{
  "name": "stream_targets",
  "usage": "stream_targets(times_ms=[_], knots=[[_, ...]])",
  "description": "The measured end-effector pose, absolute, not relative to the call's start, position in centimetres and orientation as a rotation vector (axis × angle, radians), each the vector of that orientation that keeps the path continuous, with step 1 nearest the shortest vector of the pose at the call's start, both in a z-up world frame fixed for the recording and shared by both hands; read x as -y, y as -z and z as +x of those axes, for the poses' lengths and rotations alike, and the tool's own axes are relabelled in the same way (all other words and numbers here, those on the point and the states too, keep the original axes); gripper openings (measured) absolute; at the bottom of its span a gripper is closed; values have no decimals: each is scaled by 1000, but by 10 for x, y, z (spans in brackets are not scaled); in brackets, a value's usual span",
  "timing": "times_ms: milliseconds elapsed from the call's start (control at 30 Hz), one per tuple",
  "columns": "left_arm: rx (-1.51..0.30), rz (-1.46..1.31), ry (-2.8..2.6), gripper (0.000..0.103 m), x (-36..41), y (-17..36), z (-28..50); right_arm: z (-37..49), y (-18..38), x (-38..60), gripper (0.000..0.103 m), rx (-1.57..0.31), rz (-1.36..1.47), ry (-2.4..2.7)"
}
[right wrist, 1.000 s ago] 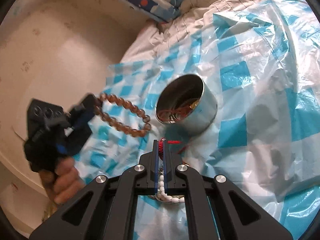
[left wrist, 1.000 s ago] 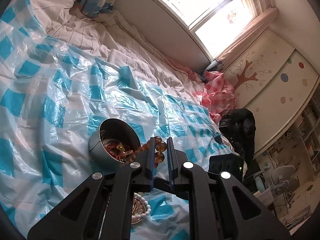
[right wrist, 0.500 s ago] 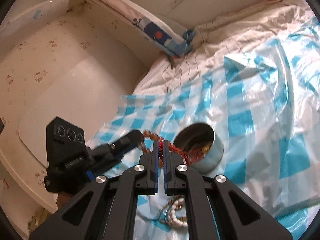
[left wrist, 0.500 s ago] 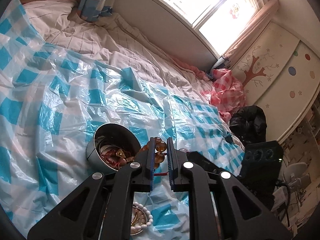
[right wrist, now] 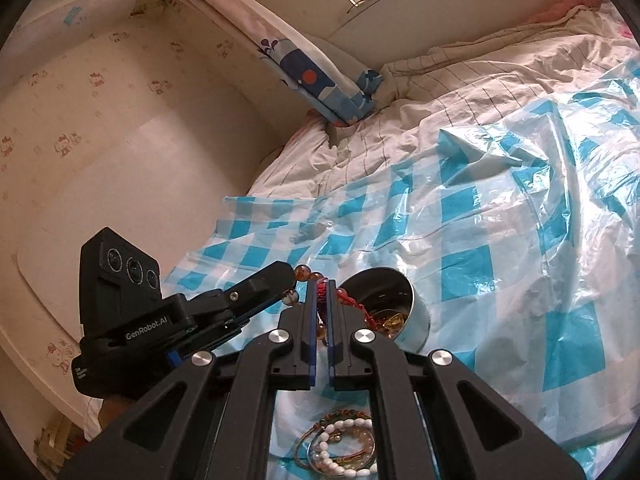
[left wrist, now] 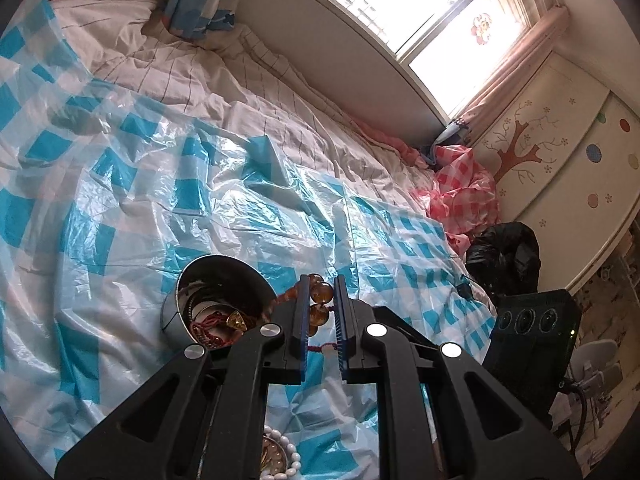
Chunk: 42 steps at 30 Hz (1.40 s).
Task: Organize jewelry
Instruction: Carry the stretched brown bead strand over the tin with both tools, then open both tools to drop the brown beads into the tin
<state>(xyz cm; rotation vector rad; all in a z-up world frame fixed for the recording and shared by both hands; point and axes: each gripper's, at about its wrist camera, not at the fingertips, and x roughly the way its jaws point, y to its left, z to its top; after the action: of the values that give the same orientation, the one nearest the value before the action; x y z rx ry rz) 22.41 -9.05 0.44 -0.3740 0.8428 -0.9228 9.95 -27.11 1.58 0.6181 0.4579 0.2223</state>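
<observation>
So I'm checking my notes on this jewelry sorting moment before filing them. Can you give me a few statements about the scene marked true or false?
1. The left gripper holds amber beads. True.
2. The metal tin is empty. False: jewelry lies inside it.
3. The right gripper is shut on a red cord. True.
4. The plastic sheet is red and white. False: it is blue and white checked.
5. A white bead bracelet lies outside the tin. True.

Low centre: left gripper (left wrist: 320,300) pinching amber bead bracelet (left wrist: 320,294). Left of it, round metal tin (left wrist: 172,312) with jewelry inside, on blue-checked plastic sheet (left wrist: 120,200). Bottom centre, white bead bracelet (left wrist: 294,460). Upper right, bright window (left wrist: 432,20).
</observation>
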Motion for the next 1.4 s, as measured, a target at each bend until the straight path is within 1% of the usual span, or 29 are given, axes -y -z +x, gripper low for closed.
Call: stream_targets(times_ms=[667,833,867,933,967,1133,1200,1333,1400], knots=[[-916,-344,810,10,99,17,236,124,-10,265,5,-491,541,-166],[-952,-299,698,11,96,24,243,140,0,257,5,-547,520,-162],[-952,-299,689,11,94,24,244,144,3,255,6,-563,519,-159],[-947,-307,678,13,89,22,245,148,9,254,18,-584,523,-155],[-946,-310,676,16,88,22,245,149,11,254,25,-588,525,-153],[-935,-298,652,26,86,20,244,147,12,257,27,-583,524,-139],[-922,-278,633,35,86,18,243,145,12,258,34,-584,524,-130],[-906,-245,599,44,86,16,241,141,10,261,41,-578,512,-111],[-898,-229,578,50,85,15,240,140,10,263,49,-578,506,-100]])
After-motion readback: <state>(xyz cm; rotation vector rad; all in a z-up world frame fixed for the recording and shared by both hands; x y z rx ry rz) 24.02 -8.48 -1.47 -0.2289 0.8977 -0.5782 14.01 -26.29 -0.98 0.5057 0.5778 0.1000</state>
